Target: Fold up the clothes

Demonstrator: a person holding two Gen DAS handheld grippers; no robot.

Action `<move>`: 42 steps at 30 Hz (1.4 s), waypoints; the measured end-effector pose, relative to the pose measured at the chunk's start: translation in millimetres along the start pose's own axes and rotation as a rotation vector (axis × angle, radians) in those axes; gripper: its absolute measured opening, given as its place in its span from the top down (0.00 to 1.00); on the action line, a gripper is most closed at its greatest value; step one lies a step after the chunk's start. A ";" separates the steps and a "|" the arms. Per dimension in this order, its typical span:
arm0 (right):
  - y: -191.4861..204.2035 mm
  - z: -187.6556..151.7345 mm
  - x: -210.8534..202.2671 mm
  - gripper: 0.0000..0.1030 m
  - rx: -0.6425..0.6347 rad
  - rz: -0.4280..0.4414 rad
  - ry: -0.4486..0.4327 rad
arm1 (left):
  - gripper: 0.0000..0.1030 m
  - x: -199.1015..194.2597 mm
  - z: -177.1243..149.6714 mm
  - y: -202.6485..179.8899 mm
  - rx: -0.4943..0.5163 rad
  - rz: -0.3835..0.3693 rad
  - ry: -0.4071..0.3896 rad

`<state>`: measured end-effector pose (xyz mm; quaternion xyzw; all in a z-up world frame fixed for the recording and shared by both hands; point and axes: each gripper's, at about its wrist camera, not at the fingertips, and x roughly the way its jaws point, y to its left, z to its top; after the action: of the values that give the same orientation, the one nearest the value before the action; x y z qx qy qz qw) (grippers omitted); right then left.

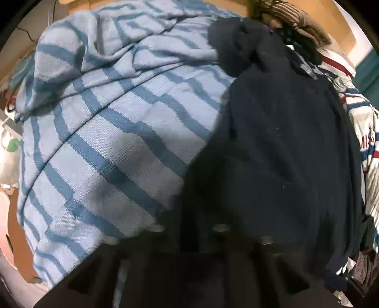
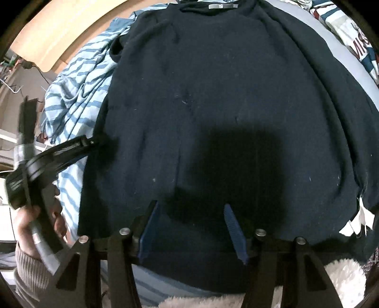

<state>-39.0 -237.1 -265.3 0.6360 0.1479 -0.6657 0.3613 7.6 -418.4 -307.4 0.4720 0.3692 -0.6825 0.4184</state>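
Note:
A navy sweater [image 2: 213, 106] lies spread flat, its neck label [image 2: 222, 6] at the far end. My right gripper [image 2: 191, 225] hovers over the near hem, its blue pads [image 2: 151, 225] apart with only flat cloth below them. My left gripper [image 2: 93, 142] comes in from the left, its fingers together on the sweater's left edge, where the cloth bunches at the tip. In the left wrist view the navy sweater [image 1: 284, 142] drapes over the dark fingers, so the grip itself is hidden.
A light blue striped cloth [image 1: 106, 142] lies crumpled left of the sweater. A white, red and teal printed garment [image 2: 355, 40] sits at the right, white fluffy fabric [image 2: 343, 279] near the front. A hand in a brown ribbed sleeve [image 2: 28, 267] holds the left tool.

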 end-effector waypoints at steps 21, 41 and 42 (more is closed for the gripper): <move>8.8 -27.3 10.3 0.40 0.052 0.108 0.053 | 0.46 -79.1 -39.0 94.5 -0.156 -0.188 0.127; 7.5 -61.3 -16.9 0.39 0.134 0.122 0.001 | 0.96 -68.4 -92.1 96.4 -0.075 0.067 0.263; 7.7 -61.3 -17.5 0.39 0.133 0.122 -0.001 | 0.96 -71.0 -90.8 102.8 -0.090 0.080 0.259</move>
<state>10.3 -197.1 -255.6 0.6660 0.0643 -0.6512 0.3582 147.1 -359.8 -276.5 0.5512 0.4315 -0.5813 0.4148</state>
